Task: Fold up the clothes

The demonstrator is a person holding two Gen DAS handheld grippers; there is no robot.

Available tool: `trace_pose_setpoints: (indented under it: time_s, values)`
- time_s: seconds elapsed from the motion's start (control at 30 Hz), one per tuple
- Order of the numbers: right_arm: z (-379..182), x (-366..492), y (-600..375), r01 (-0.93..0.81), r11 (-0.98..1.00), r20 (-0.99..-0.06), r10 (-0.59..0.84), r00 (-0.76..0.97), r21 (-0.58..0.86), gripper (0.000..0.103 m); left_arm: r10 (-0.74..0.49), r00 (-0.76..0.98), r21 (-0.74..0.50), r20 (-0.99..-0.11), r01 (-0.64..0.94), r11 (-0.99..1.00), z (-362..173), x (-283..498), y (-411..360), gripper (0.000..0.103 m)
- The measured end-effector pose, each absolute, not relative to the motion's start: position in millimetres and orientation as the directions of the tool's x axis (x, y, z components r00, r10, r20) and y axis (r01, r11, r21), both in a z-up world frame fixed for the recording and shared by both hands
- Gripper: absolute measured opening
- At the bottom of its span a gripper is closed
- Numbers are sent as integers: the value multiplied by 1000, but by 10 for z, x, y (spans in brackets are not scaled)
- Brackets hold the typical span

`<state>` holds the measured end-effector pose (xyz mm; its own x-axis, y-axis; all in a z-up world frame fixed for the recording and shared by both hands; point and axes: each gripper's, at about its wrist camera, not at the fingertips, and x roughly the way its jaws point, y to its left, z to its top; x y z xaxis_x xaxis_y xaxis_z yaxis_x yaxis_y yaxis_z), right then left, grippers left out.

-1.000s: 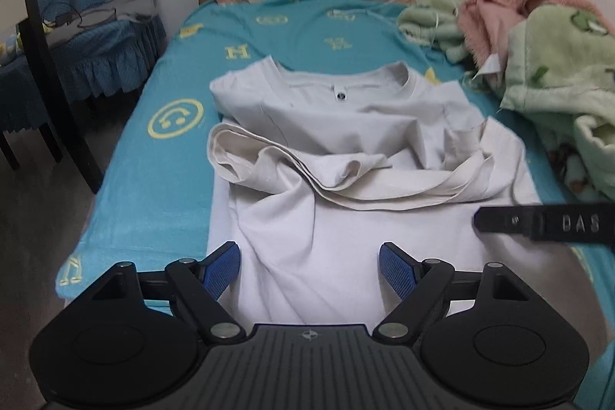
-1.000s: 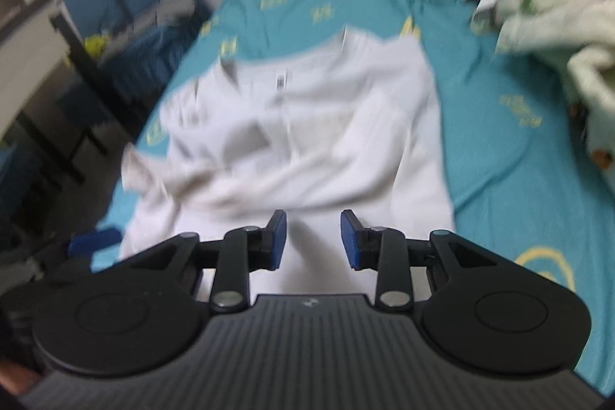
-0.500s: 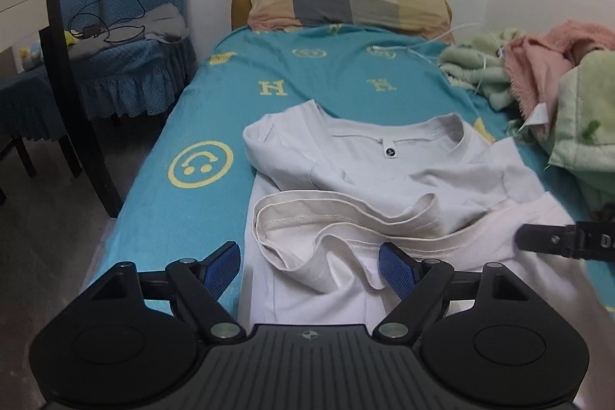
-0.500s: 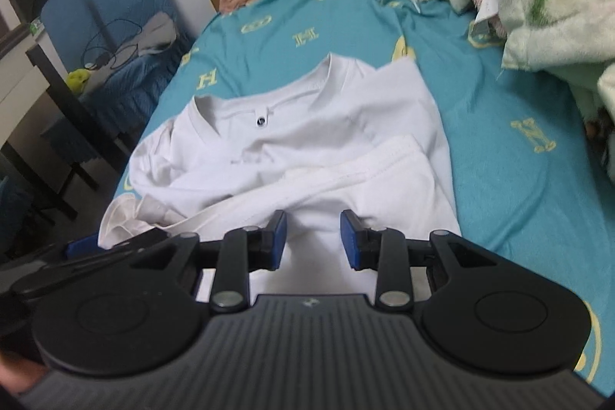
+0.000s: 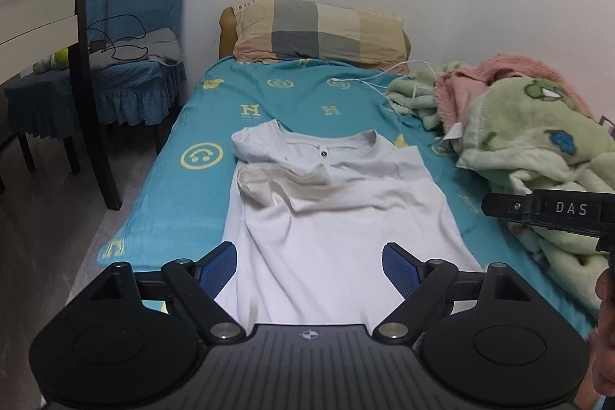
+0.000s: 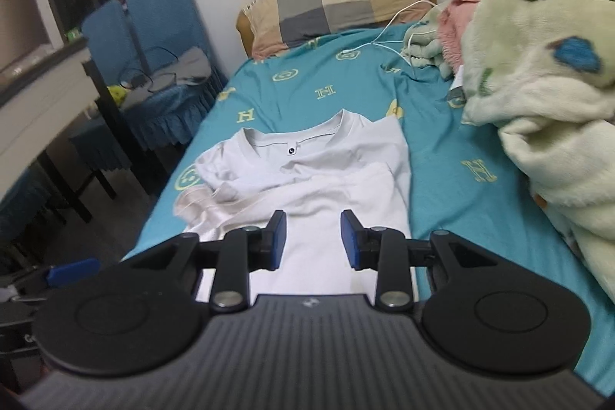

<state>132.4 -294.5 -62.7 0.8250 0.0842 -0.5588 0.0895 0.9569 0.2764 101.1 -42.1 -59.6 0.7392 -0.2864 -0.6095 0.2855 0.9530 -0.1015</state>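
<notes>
The bed sheet (image 5: 292,95) is turquoise and carries a yellow print. The letter "H" can be read on it several times: one near the collar of the white T-shirt (image 5: 346,218), one more to the right, and in the right wrist view another one beside the green blanket (image 6: 546,72). Between the letters there are yellow smiley faces, one large just left of the T-shirt. On the black bar of the right gripper (image 5: 553,210), which comes in from the right edge of the left wrist view, stand the white letters "DAS". The small dark tag inside the T-shirt collar is too small to read.
</notes>
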Motion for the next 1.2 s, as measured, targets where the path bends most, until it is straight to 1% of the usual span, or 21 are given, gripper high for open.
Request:
trace_pose_setpoints:
  time_s: [0.07, 0.17, 0.23, 0.3, 0.43, 0.53, 0.63, 0.8, 0.9, 0.97, 1.03, 1.1, 1.2]
  values:
    - [-588, 1130, -2934, 76, 960, -547, 88, 832, 270, 35, -287, 748, -99, -599, 287, 953, -553, 838, -402, 85]
    - [-507, 908, -2898, 42, 967, -521, 98, 848, 251, 35, -292, 757, -102, -585, 288, 952, -510, 620, -374, 89]
    - [-489, 827, -2904, 39, 962, -515, 109, 850, 270, 35, -293, 755, -103, -587, 289, 952, -533, 572, -372, 89]
    - [-512, 780, -2899, 41, 958, -517, 117, 848, 285, 35, -283, 750, -91, -597, 287, 954, -577, 589, -396, 89]
    - [-556, 792, -2858, 40, 966, -540, 108, 835, 255, 36, -274, 714, -103, -644, 274, 956, -705, 732, -407, 89]
    - [-600, 837, -2904, 72, 956, -558, 103, 823, 283, 36, -276, 666, -152, -693, 239, 959, -852, 878, -325, 89]
    - [-680, 902, -2960, 108, 940, -592, 112, 798, 323, 36, -297, 598, -228, -745, 190, 955, -1006, 1012, -214, 89]
    - [-782, 964, -3013, 146, 909, -626, 146, 766, 390, 37, -343, 489, -323, -802, 128, 938, -1206, 1111, -103, 89]
    - [-806, 970, -3033, 155, 898, -629, 156, 762, 411, 43, -367, 441, -370, -819, 83, 925, -1303, 1159, -52, 89]
    - [-833, 973, -3056, 163, 888, -633, 167, 756, 429, 50, -384, 411, -402, -827, 48, 915, -1371, 1196, -17, 89]
    - [-867, 984, -3099, 177, 868, -637, 187, 748, 463, 65, -402, 386, -432, -830, 10, 902, -1442, 1223, 21, 88]
    - [-908, 993, -3151, 197, 836, -638, 216, 739, 512, 72, -426, 364, -466, -828, -24, 885, -1507, 1242, 63, 88]
    - [-1000, 1002, -3238, 225, 764, -634, 292, 716, 605, 72, -488, 337, -540, -805, -76, 838, -1603, 1271, 136, 88]
